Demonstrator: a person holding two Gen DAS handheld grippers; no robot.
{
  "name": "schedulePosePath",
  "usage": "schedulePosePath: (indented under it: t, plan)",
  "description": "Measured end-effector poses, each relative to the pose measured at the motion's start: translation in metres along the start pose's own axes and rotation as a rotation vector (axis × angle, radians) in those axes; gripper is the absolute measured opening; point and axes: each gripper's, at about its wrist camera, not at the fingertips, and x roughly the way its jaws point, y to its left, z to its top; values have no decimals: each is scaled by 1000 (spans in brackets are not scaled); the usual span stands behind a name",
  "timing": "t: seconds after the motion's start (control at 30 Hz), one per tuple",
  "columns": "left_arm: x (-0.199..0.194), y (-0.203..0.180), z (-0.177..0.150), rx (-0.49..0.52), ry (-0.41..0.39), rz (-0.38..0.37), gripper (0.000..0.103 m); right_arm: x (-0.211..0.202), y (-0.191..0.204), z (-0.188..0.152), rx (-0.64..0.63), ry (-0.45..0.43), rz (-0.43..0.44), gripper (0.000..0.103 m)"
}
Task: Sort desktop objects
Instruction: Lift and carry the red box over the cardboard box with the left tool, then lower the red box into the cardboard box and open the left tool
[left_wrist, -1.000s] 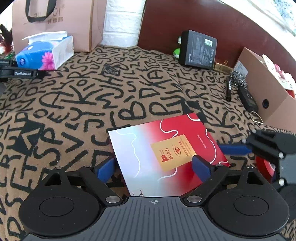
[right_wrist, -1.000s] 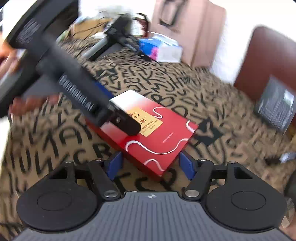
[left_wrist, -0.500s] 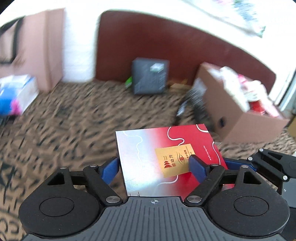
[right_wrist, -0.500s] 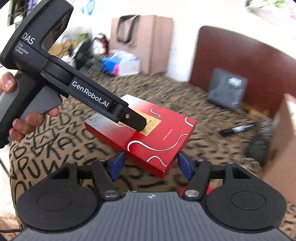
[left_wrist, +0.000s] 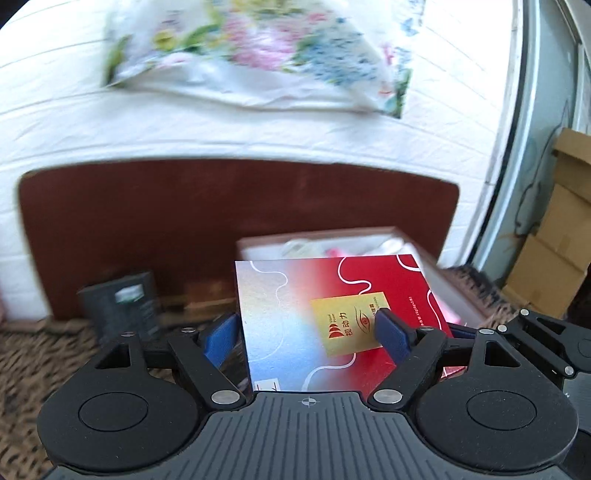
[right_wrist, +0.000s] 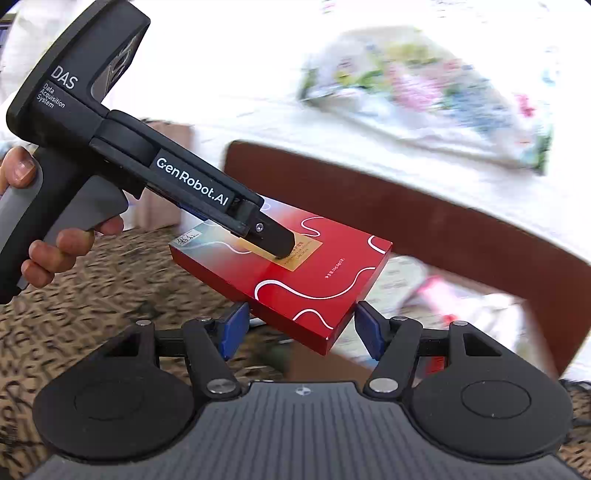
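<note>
So left gripper (right_wrist: 280, 247) clamps the red box (right_wrist: 295, 280) top and bottom, up off the table | right gripper (right_wrist: 301, 328) fingers wide, straddling box corner | cardboard box (left_wrist: 454, 291) just behind

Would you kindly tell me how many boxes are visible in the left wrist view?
3. The red box is held in the left tongs; the open cardboard box is behind it; the black box stands at left. Others may be hidden.

Flat box (left_wrist: 332, 317) before open carton (left_wrist: 369, 242), small box (left_wrist: 122, 306) left, headboard (left_wrist: 184, 221) behind
</note>
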Motion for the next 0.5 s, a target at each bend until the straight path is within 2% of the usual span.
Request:
schedulePosePath:
  t: [0.2, 0.37, 0.4, 0.5]
  plan:
    - [66, -41, 35, 56, -11, -18, 81, 24, -68, 3, -31, 31, -86, 68]
    - [122, -55, 53, 28, 13, -17, 85, 48, -122, -3, -11, 65, -109, 68]
    - [136, -56, 53, 26, 24, -15, 87, 54, -128, -6, -13, 75, -116, 68]
    - [180, -54, 47, -1, 145, 5, 88, 79, -147, -18, 12, 127, -161, 66]
